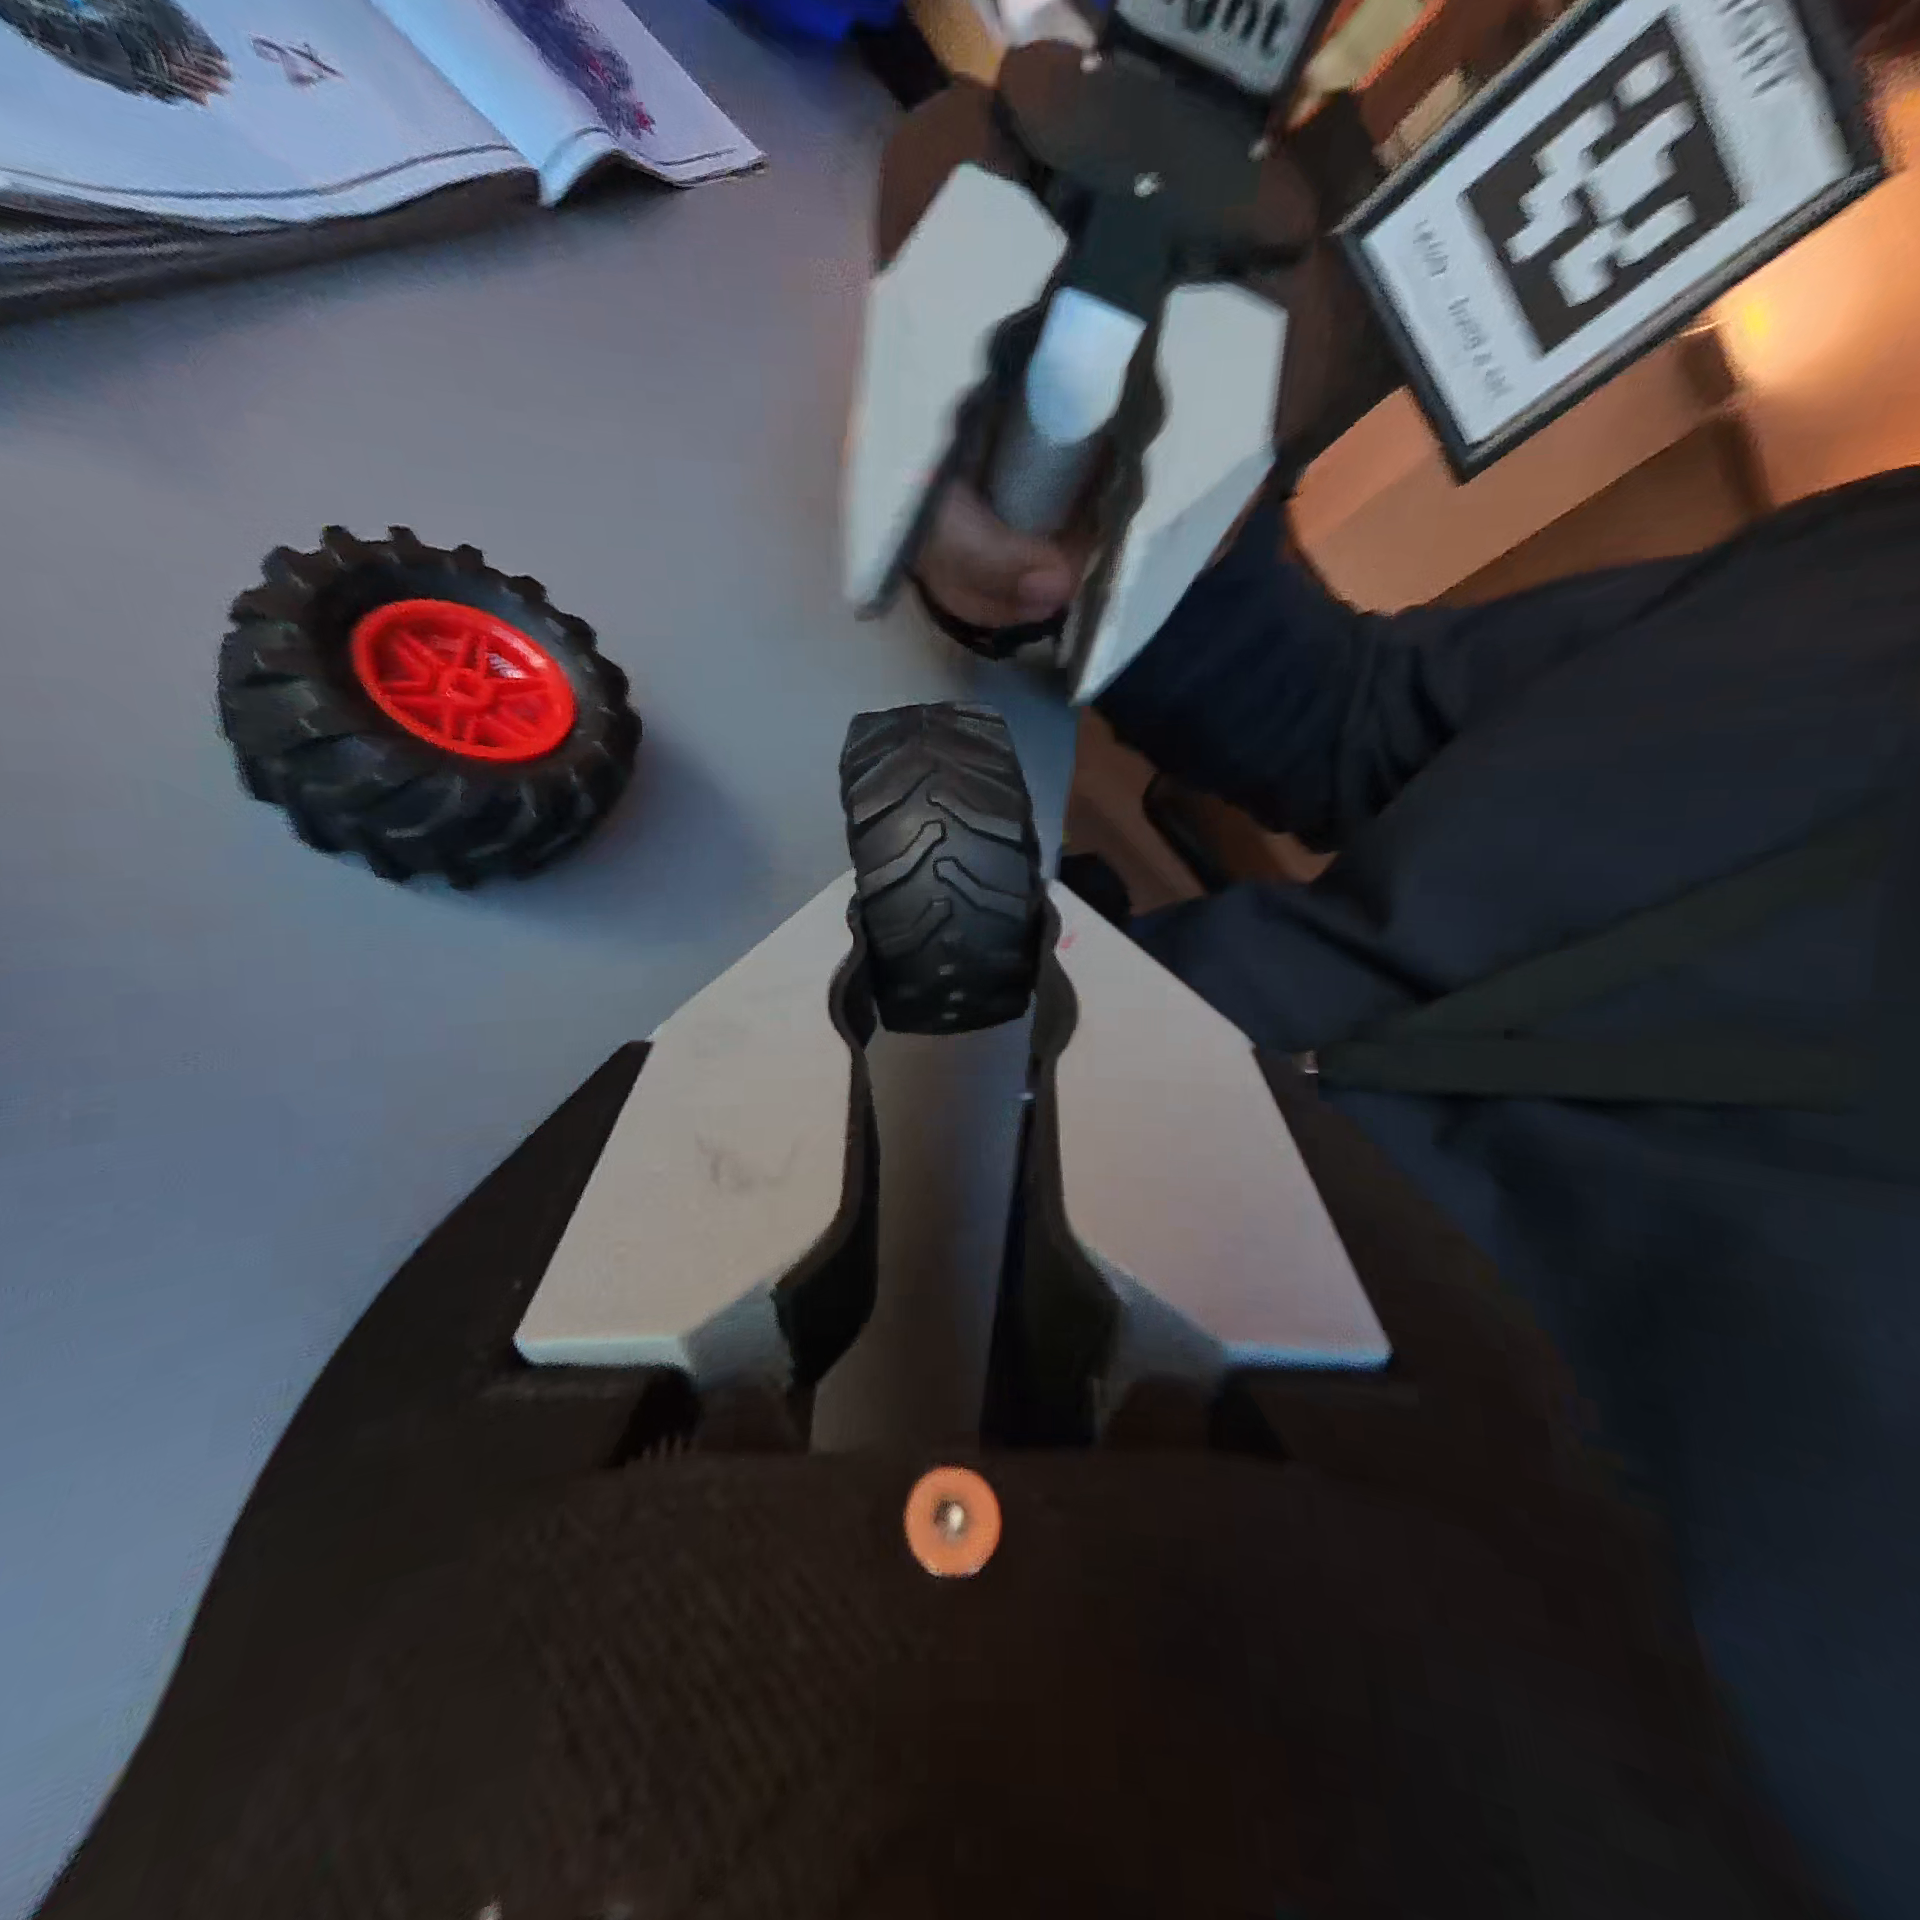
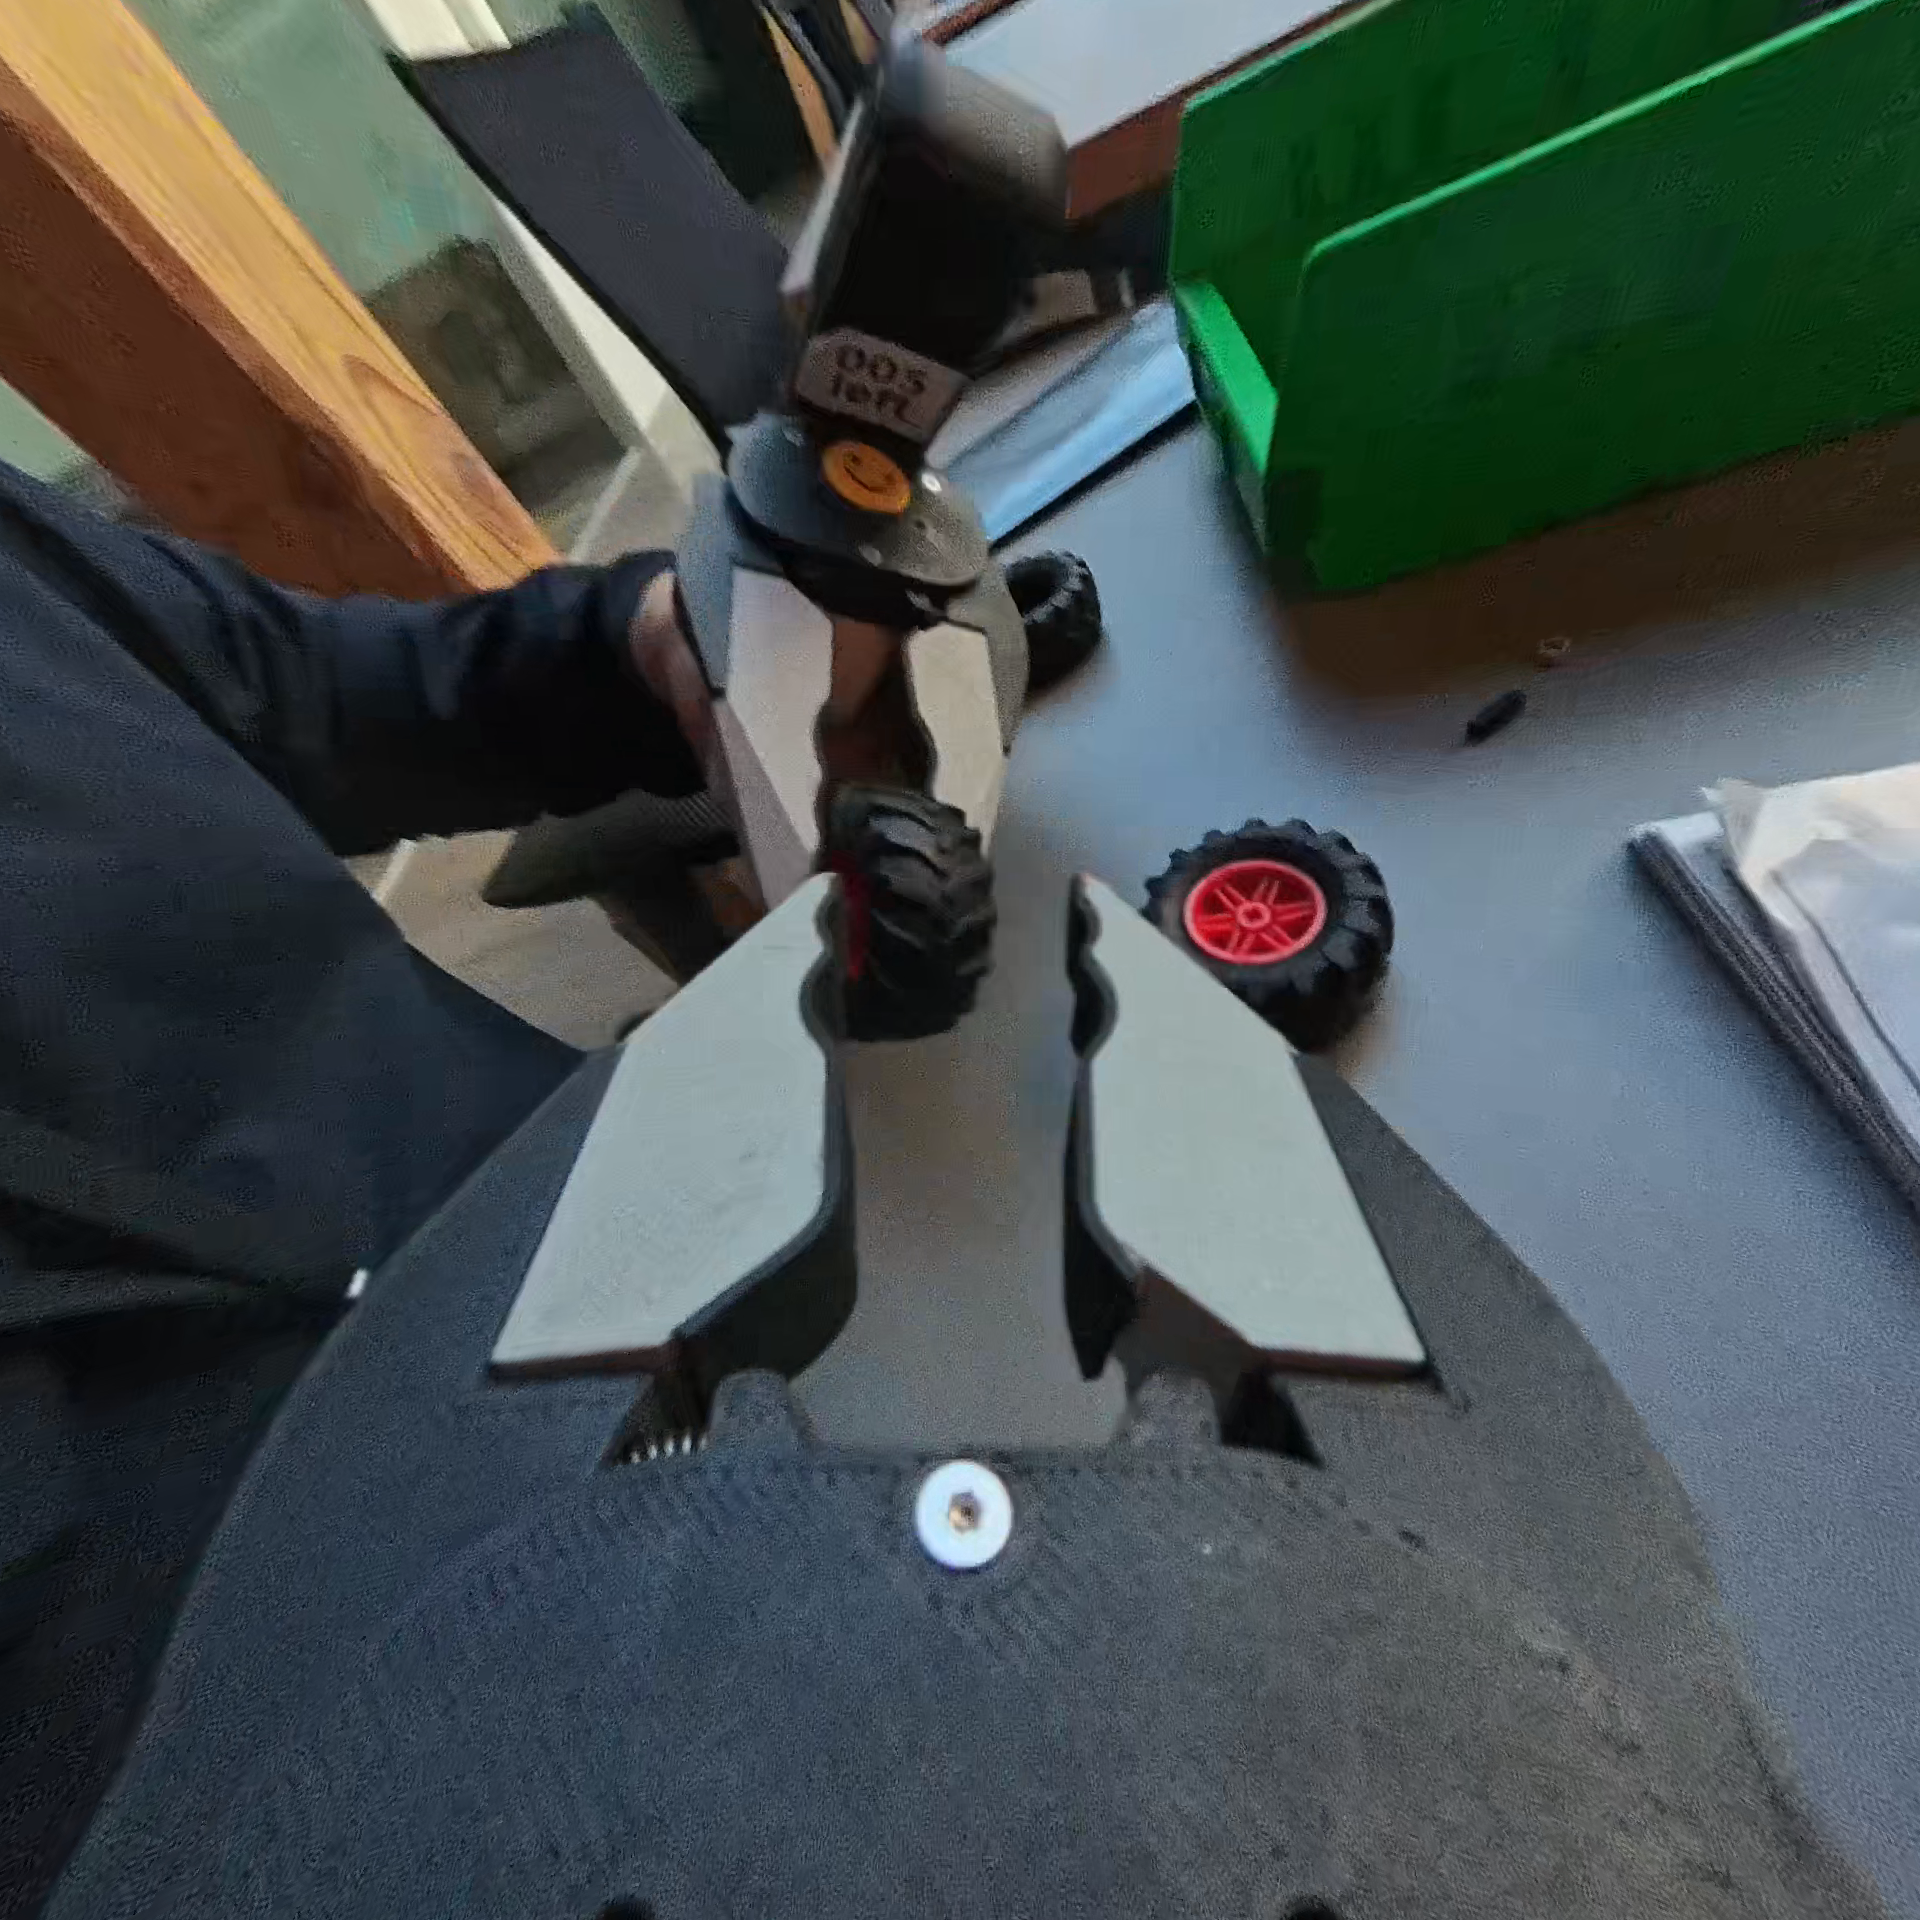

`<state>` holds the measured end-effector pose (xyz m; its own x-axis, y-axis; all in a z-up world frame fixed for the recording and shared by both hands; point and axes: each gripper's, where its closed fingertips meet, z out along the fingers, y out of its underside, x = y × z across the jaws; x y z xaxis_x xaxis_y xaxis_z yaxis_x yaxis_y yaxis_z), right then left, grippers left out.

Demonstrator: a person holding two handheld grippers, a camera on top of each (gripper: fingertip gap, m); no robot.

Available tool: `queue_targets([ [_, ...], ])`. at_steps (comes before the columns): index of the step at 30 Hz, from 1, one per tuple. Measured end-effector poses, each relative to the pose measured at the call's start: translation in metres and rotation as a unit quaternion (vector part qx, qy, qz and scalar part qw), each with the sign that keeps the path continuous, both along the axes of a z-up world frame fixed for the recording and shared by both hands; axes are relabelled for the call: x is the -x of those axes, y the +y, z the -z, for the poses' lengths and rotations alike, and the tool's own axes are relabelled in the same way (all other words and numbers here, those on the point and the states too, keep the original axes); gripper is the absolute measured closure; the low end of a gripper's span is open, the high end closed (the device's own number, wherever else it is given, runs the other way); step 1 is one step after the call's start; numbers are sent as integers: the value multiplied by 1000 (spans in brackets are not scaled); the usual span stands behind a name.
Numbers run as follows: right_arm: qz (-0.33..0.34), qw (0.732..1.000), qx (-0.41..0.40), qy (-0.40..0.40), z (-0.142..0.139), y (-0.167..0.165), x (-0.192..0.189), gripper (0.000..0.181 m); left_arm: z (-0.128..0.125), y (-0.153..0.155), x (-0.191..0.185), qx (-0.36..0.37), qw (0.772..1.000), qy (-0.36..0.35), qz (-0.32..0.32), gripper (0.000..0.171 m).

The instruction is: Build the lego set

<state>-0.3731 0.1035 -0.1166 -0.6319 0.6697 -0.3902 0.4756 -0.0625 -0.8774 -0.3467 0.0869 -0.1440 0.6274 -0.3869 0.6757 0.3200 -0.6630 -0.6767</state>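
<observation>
The left tongs (image 1: 940,935) pinch a knobbly black rubber tyre (image 1: 940,862) across its tread, above the grey worktop (image 1: 208,1143) edge. The right tongs (image 2: 951,935) gape empty, facing it. Light, squashy, grippy; it seemingly carries a red hub.

The held tyre (image 1: 940,862) looks like matt black rubber with deep tread, the loose wheel (image 1: 426,701) has a glossy red plastic hub, the bench (image 1: 582,436) is smooth matt grey, the booklet (image 1: 312,114) is paper, and the bin (image 2: 1558,291) is smooth green plastic.
</observation>
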Motion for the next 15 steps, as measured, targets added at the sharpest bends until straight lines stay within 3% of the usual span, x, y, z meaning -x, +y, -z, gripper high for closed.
queue_targets([
  [1,9,999,-30,-7,9,1,0,132,-4,0,-3,-5,1000,-22,5,147],
  [3,-8,999,-27,-19,16,-10,-4,140,-8,1,-3,-9,999,-38,-3,147],
  [4,-21,1000,-5,-20,15,-16,-6,155,-8,1,-4,-12,999,-37,0,147],
  [9,-53,986,147,-56,3,-19,-6,157,-16,0,-6,-35,998,-53,0,143],
  [11,-56,982,166,-67,2,-17,-5,157,-17,2,0,-34,998,-57,-16,124],
  [13,-56,980,175,-77,2,-17,-4,157,-25,1,2,-63,996,-62,-29,140],
  [15,-59,977,185,-88,2,-17,-4,158,-25,2,5,-73,995,-40,-46,142],
])
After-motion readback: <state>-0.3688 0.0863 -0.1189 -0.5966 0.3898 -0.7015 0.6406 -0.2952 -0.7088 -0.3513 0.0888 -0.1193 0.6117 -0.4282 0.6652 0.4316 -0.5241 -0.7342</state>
